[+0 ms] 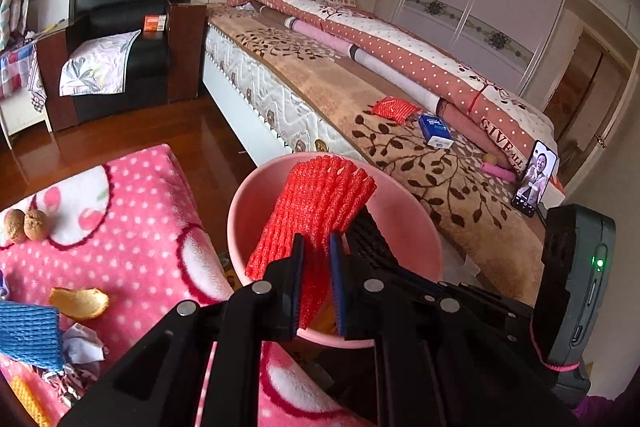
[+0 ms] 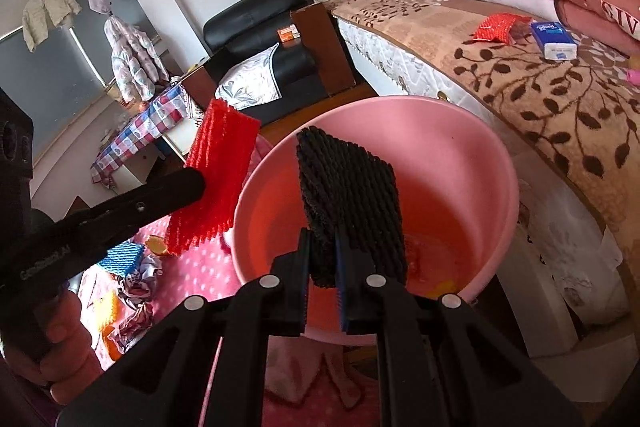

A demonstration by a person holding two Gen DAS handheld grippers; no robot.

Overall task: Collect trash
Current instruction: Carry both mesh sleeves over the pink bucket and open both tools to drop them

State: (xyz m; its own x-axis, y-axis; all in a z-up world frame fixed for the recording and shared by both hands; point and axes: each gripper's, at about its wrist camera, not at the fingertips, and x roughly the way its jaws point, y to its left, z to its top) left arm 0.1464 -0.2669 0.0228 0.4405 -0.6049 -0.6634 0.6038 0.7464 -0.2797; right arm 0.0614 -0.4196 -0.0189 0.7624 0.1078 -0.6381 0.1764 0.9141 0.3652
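My left gripper (image 1: 317, 247) is shut on a red foam net sleeve (image 1: 320, 199), held over the near rim of a pink basin (image 1: 404, 223). In the right wrist view the same red foam net sleeve (image 2: 218, 183) hangs just left of the pink basin (image 2: 472, 155), clamped by the left gripper's fingers (image 2: 176, 191). My right gripper (image 2: 323, 251) is shut on a black foam net sleeve (image 2: 352, 203), raised above the basin's inside. The basin holds some orange scraps (image 2: 432, 267) at its bottom.
On the pink dotted blanket (image 1: 140, 211) lie two walnuts (image 1: 26, 225), an orange peel (image 1: 80, 302), a blue foam net (image 1: 28, 333) and crumpled paper (image 1: 84, 345). The bed (image 1: 400, 147) carries a red packet (image 1: 394, 108), tissue pack (image 1: 436, 131) and phone (image 1: 534, 177). A black armchair (image 1: 128, 27) stands behind.
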